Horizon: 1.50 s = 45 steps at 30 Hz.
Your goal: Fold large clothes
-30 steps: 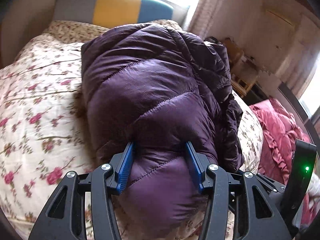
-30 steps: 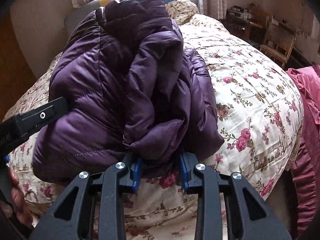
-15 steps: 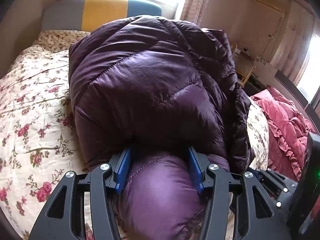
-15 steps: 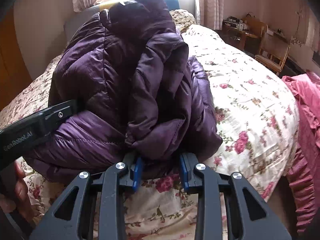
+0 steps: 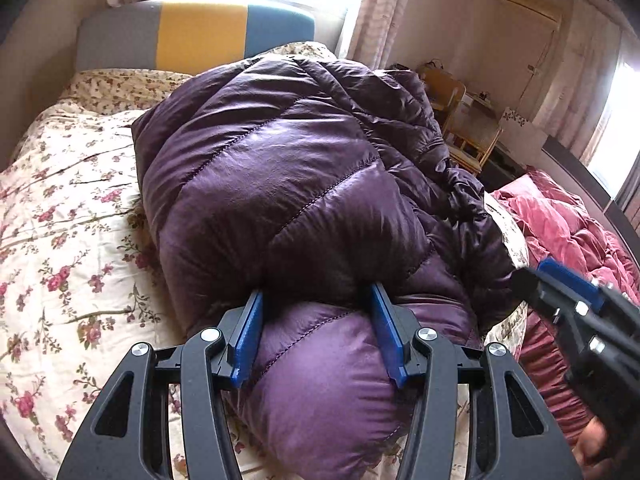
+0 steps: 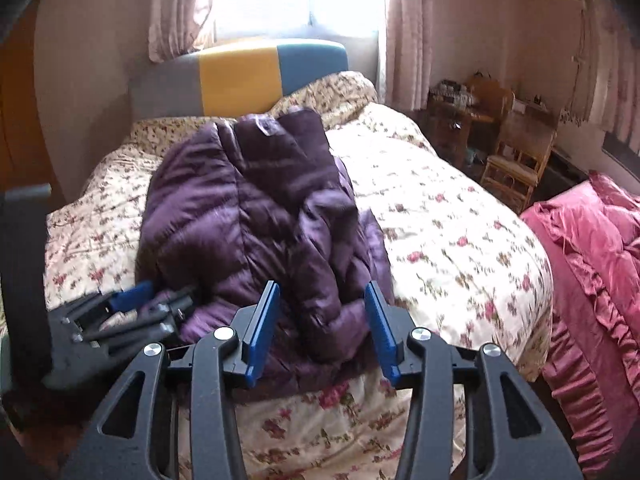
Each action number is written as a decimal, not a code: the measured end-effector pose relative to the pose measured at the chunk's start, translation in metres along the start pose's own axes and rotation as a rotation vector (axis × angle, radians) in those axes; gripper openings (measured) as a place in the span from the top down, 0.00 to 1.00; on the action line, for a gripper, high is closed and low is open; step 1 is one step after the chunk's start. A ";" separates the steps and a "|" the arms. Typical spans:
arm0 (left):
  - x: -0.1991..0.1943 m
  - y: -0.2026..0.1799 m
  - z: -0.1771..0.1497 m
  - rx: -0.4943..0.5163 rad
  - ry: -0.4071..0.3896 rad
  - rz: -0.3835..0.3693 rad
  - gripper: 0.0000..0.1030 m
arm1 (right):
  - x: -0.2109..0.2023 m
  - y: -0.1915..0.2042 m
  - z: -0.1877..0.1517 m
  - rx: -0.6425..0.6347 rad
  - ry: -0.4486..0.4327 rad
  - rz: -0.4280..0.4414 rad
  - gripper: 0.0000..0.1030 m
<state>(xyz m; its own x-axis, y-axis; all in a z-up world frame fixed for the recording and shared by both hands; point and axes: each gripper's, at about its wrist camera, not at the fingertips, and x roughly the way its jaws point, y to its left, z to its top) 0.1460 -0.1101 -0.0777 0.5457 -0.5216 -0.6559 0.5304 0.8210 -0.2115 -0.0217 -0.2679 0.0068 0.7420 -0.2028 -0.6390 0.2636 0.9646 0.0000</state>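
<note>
Left wrist: left claw (image 5: 316,328) apparently pinching purple jacket (image 5: 280,200); right claw (image 6: 324,320) just opened.

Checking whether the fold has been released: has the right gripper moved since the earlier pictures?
Yes. The right gripper has pulled up and back: the purple jacket looks smaller beneath the headboard. Its jaws have just been opening and no longer pinch the fabric.

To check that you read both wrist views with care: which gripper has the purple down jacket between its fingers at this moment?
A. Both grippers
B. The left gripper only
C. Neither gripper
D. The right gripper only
B: the left gripper clamps a puffed fold of the purple down jacket, while the right gripper, whose jaws have just been opening, hangs above the jacket with nothing between its fingers.
</note>
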 end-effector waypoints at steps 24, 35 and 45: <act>-0.001 0.020 0.029 -0.015 -0.040 0.020 0.51 | 0.093 -0.016 -0.008 0.028 0.182 -0.026 0.57; 0.029 0.014 0.023 0.021 0.006 0.043 0.50 | 0.107 -0.023 -0.019 0.029 0.183 -0.024 0.57; 0.018 0.012 0.027 0.001 -0.005 0.063 0.50 | 0.098 -0.024 -0.007 0.023 0.178 -0.027 0.56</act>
<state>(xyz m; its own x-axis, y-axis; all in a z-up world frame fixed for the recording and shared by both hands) 0.1799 -0.1164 -0.0721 0.5812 -0.4702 -0.6642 0.4954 0.8519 -0.1696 0.0403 -0.3101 -0.0612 0.6145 -0.1933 -0.7649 0.2973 0.9548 -0.0025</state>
